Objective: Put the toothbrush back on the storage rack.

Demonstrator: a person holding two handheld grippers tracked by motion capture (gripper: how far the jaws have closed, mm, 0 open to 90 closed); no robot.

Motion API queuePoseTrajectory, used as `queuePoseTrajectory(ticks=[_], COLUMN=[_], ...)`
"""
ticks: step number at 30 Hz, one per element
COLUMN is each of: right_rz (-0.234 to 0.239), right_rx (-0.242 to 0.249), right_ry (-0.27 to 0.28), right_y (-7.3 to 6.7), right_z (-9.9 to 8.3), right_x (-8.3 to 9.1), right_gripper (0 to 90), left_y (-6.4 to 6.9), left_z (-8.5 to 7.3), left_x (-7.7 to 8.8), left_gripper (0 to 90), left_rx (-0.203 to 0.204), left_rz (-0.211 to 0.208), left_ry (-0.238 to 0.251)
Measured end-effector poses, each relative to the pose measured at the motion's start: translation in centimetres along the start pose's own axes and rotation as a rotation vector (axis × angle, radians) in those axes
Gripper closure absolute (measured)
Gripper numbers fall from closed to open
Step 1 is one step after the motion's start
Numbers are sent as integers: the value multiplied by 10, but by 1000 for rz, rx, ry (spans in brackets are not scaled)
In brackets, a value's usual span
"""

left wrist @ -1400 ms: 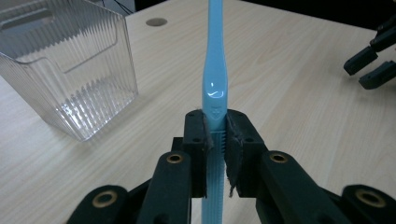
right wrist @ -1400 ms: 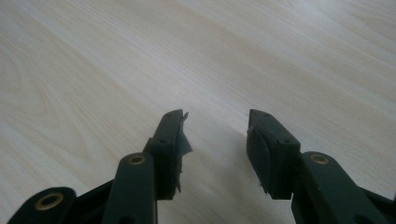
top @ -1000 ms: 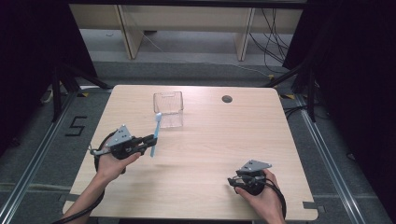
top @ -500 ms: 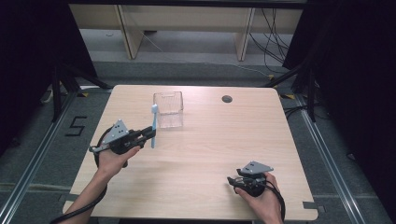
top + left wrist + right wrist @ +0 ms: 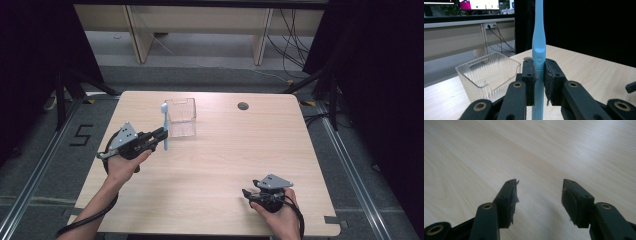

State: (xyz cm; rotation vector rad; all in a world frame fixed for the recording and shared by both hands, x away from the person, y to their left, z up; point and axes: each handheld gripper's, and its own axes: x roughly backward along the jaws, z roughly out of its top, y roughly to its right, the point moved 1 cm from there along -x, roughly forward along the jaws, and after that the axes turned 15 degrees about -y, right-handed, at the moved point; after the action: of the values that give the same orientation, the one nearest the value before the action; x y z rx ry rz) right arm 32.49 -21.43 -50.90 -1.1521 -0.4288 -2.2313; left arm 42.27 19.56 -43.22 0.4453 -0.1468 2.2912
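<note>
In my left gripper (image 5: pixel 539 82) view the blue toothbrush (image 5: pixel 539 47) runs off the top edge, so its head is cut off; the pads (image 5: pixel 548 82) cover its handle beside the clear ribbed container (image 5: pixel 489 75), and its lower end leaves the bottom edge.

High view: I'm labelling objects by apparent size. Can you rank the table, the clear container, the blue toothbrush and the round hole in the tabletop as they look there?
1. Table, by far the largest.
2. Clear container.
3. Blue toothbrush: longer than the container is wide but far thinner; it stands upright in the left gripper, nearer the camera, so this is unsure.
4. Round hole, the smallest.
</note>
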Motion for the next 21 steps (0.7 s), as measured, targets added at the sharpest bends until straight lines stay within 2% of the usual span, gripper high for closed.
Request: queuePoseTrajectory(ticks=[1, 4, 5, 7, 13, 14, 17, 18, 21], right_rz=[-1, -1, 6, -9, 2, -5, 2, -10, -3], right_rx=[0, -6, -42, -16, -30, -10, -28, -6, -19], right_ry=[2, 13, 9, 15, 1, 9, 6, 13, 9], right_y=[0, 0, -2, 1, -1, 0, -2, 0, -1], right_z=[0, 0, -1, -1, -2, -2, -2, -1, -1], right_x=[0, 0, 1, 0, -3, -4, -3, -3, -3], right_gripper=[471, 472, 474, 474, 468, 468, 468, 468, 467], left_y=[-1, -4, -5, -8, -15, -16, -18, -18, -19], left_z=[1, 5, 6, 9, 13, 14, 17, 17, 19], left_x=[-3, -4, -4, -5, -7, -8, -9, -9, -10], left_gripper=[788, 788, 788, 788, 788, 788, 788, 787, 788], left_rx=[1, -3, -2, 7, 26, 25, 26, 24, 16], left_rz=[-10, 1, 2, 4, -1, -2, 6, 7, 11], left_ry=[22, 10, 15, 23, 48, 51, 63, 65, 72])
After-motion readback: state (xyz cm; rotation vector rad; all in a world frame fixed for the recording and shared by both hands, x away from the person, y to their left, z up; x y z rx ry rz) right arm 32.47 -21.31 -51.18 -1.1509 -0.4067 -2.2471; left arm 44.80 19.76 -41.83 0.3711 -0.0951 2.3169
